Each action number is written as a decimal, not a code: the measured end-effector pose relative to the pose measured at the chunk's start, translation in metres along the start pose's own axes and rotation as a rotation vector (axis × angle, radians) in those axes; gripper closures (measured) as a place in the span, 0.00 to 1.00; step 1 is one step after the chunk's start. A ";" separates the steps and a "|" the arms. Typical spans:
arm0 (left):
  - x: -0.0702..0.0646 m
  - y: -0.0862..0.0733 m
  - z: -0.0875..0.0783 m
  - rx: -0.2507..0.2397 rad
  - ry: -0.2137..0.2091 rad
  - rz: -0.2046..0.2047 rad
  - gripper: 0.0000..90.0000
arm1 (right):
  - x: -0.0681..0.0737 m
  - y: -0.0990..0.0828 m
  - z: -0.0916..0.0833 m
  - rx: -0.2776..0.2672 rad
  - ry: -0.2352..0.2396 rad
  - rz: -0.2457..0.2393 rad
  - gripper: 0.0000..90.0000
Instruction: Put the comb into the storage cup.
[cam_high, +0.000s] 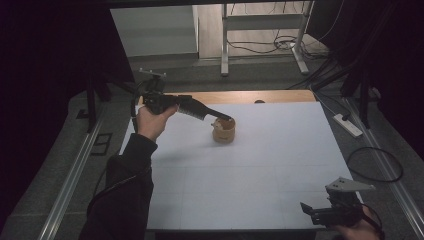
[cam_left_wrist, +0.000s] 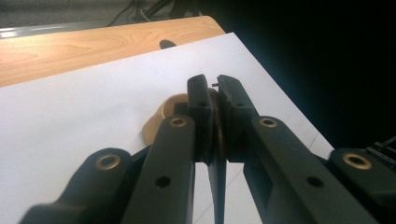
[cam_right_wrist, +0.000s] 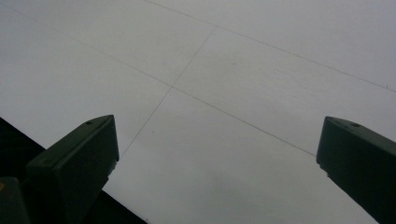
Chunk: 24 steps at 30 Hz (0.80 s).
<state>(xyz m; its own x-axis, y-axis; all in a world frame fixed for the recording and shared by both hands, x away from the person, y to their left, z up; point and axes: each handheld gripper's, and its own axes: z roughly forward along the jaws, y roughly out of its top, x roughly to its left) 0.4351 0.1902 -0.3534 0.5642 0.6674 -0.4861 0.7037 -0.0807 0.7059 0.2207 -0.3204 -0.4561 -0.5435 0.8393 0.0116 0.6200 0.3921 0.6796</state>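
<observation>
left gripper (cam_high: 223, 118) reaches in from the left, jaws pinched on the rim of the wooden cup (cam_high: 223, 131) – cup stands on the white sheet (cam_high: 260, 170), far-centre, likely gripped by the wall to lift or drag it. right gripper (cam_high: 306, 209) parked near-right, jaws wide, nothing between – idle, clear of the work.

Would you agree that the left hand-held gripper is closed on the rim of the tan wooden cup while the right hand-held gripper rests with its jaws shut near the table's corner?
Not quite: the right hand-held gripper has its jaws wide apart over the bare white table, as the right gripper view shows. The left hand-held gripper is indeed closed on the rim of the tan wooden cup.
</observation>
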 end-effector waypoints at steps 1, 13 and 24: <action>0.001 0.001 0.001 0.005 0.003 -0.004 0.93 | 0.000 0.000 0.000 0.000 0.001 0.000 0.00; 0.011 0.006 0.013 0.037 0.022 -0.025 0.93 | 0.000 0.000 0.000 0.003 0.009 -0.006 0.00; 0.018 0.004 0.029 0.071 0.030 -0.039 0.93 | 0.000 0.000 0.000 0.003 0.016 -0.008 0.00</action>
<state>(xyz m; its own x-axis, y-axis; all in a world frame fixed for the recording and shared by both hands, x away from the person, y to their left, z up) 0.4603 0.1804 -0.3740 0.5236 0.6927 -0.4960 0.7541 -0.1059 0.6482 0.2208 -0.3203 -0.4563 -0.5579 0.8297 0.0179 0.6170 0.4002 0.6776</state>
